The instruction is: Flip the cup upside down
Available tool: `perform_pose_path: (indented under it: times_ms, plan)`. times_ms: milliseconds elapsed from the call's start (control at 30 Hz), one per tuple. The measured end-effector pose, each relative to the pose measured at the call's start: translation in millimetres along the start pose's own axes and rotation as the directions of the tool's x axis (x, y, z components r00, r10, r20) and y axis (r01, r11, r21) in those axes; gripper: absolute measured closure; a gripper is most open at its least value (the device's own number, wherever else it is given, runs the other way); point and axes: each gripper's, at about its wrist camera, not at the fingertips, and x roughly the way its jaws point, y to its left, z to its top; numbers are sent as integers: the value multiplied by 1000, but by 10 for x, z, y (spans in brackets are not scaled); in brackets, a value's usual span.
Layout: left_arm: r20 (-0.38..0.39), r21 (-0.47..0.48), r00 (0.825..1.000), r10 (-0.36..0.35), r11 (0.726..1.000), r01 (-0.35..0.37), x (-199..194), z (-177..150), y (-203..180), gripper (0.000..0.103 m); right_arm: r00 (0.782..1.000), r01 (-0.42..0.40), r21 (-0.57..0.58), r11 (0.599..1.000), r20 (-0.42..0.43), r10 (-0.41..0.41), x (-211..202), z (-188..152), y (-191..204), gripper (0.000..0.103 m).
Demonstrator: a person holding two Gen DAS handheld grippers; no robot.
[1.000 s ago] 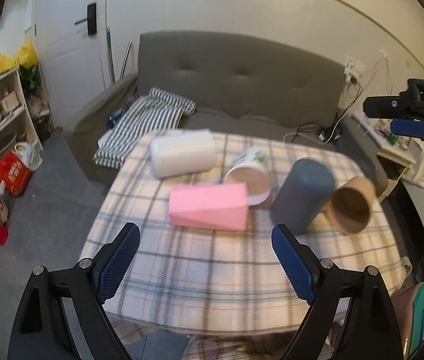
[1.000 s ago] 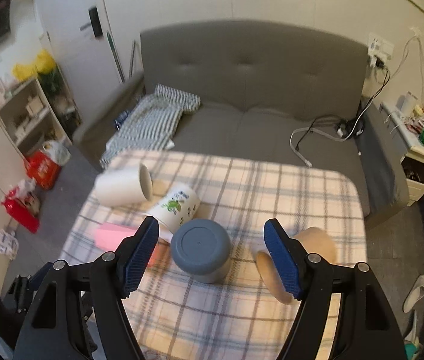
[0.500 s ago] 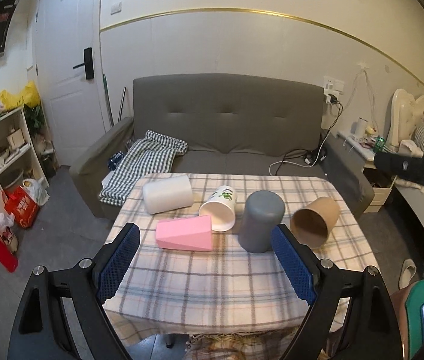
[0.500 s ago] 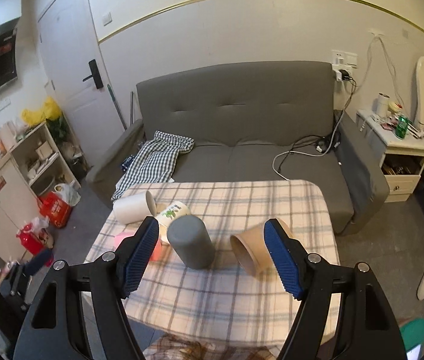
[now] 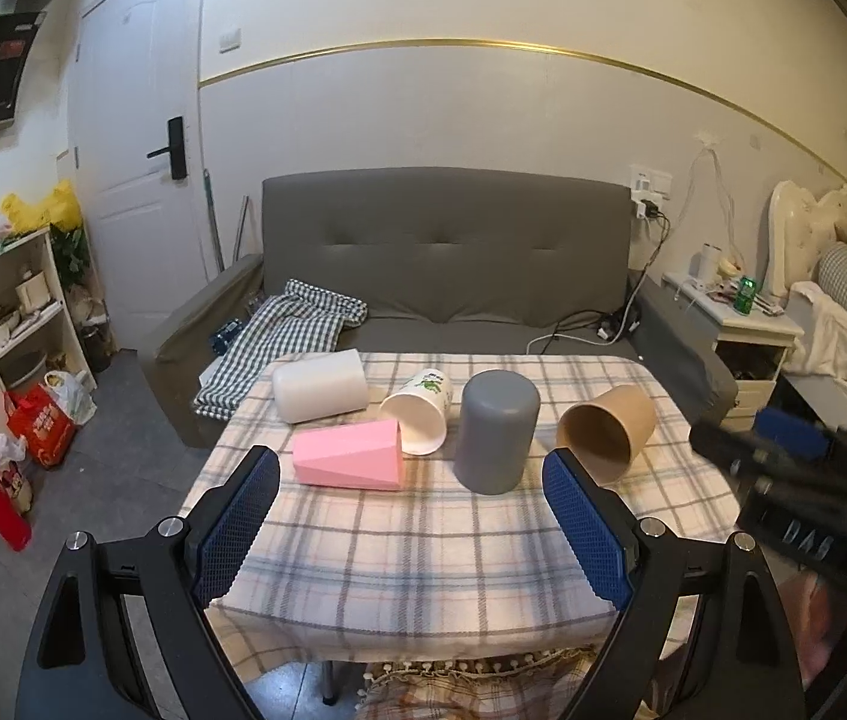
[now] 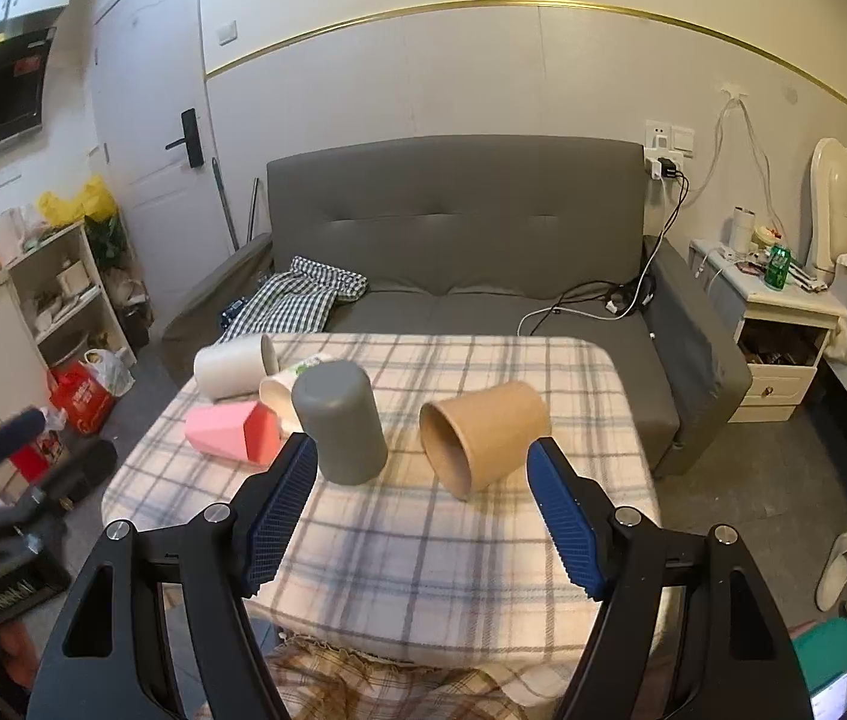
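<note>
Ahead of our empty, wide-open right gripper (image 6: 417, 510) lies the brown paper cup (image 6: 483, 429): light, crushable; we judge mid-wall hold best.

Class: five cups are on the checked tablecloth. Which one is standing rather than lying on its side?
The grey cup, standing mouth-down mid-table. The white, pink, printed and brown cups lie sideways.

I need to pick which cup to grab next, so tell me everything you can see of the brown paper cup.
The brown paper cup is plain kraft-coloured, tapered, with a rolled rim and looks empty. It lies on its side on the checked tablecloth, mouth towards the cameras, right of the upright grey cup and apart from it. Neither gripper touches it.
</note>
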Motion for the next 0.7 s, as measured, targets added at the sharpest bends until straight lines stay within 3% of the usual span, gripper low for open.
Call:
perform_pose_path:
  times_ms: [133, 200, 233, 333, 400, 700]
  plan:
    - [-8, -38, 1000, 23, 999, -23, 87, -133, 46, 11, 1000, 9, -8, 1000, 6, -9, 88, -184, 21, 29]
    - [-7, -42, 1000, 30, 999, -30, 126, -214, 59, 11, 1000, -3, 9, 1000, 4, 3, 118, -241, 4, 11]
    - [-10, -31, 999, 38, 999, -38, 141, -239, 51, 11, 1000, -7, 17, 1000, 6, 7, 126, -260, -6, 9]
    - [-5, 0, 998, 62, 998, -62, 151, -283, 27, 10, 1000, 9, 12, 1000, 1, -9, 160, -296, -16, 7]
    - [-6, -8, 997, 74, 997, -74, 152, -285, 35, 1, 1000, 12, 14, 1000, -9, -12, 185, -309, -26, 2]
    - [-19, -49, 997, 76, 996, -77, 167, -263, 107, 1, 1000, 26, 35, 999, -3, -26, 171, -294, -69, 0]
